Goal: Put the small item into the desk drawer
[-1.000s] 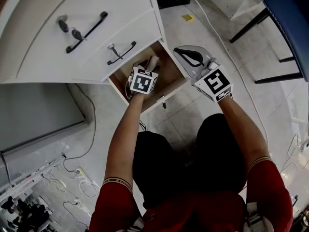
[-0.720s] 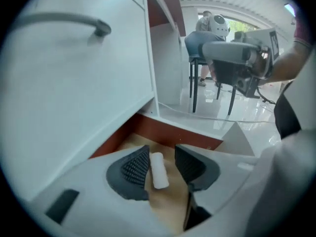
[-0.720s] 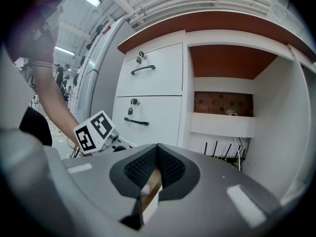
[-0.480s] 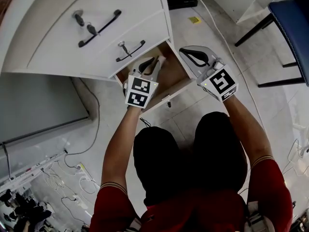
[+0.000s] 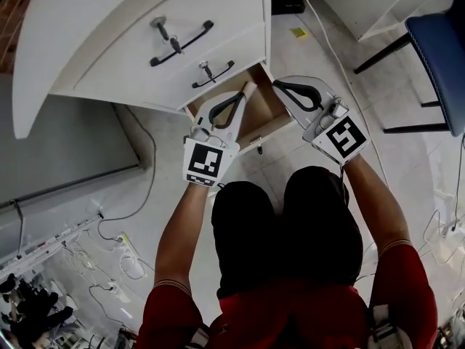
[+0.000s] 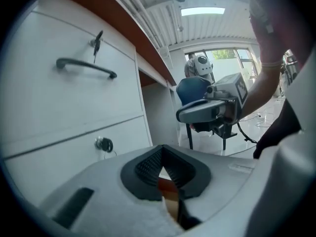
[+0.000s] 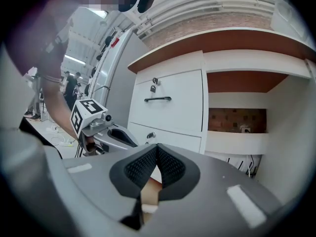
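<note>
Head view: left gripper (image 5: 247, 90), jaws just closed on nothing, and right gripper (image 5: 281, 86), likewise shut and empty, hover over the open drawer (image 5: 267, 111). No small item shows, presumably inside beneath the jaws; an off-centre shove could jam the drawer.

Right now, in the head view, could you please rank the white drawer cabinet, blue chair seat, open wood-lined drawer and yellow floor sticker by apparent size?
1. White drawer cabinet.
2. Blue chair seat and open wood-lined drawer: too alike, both partly visible.
3. Yellow floor sticker.
</note>
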Demonstrator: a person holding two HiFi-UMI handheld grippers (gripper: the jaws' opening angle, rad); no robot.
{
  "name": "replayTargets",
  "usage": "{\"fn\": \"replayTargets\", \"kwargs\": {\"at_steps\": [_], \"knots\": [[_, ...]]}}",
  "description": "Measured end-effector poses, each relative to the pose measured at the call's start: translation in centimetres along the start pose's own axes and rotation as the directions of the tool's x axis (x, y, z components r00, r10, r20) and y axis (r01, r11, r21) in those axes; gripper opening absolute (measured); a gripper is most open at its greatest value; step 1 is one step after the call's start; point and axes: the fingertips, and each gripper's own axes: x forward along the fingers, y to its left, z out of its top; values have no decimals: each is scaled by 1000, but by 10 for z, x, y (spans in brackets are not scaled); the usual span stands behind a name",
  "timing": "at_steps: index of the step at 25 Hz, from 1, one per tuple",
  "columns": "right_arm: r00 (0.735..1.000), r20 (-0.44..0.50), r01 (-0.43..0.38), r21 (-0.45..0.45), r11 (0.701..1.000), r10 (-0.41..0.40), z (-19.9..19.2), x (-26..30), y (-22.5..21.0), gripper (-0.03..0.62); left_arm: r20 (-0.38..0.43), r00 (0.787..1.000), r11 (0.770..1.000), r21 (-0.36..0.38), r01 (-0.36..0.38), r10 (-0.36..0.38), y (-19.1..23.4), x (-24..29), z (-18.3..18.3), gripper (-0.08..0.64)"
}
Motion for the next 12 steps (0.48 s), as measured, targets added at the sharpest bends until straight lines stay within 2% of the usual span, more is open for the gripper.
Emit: {"fn": "replayTargets", "kwargs": {"at_steps": [6, 12], "knots": [[1000, 27, -10, 51, 999, 8, 79, -4, 12, 11, 121, 993, 1000, -18, -5, 7, 8, -43, 91, 6], [1000, 8, -14, 87, 996, 14, 169, -16, 24, 11, 131, 991, 997, -71, -11, 20, 5, -89, 173, 6]]}}
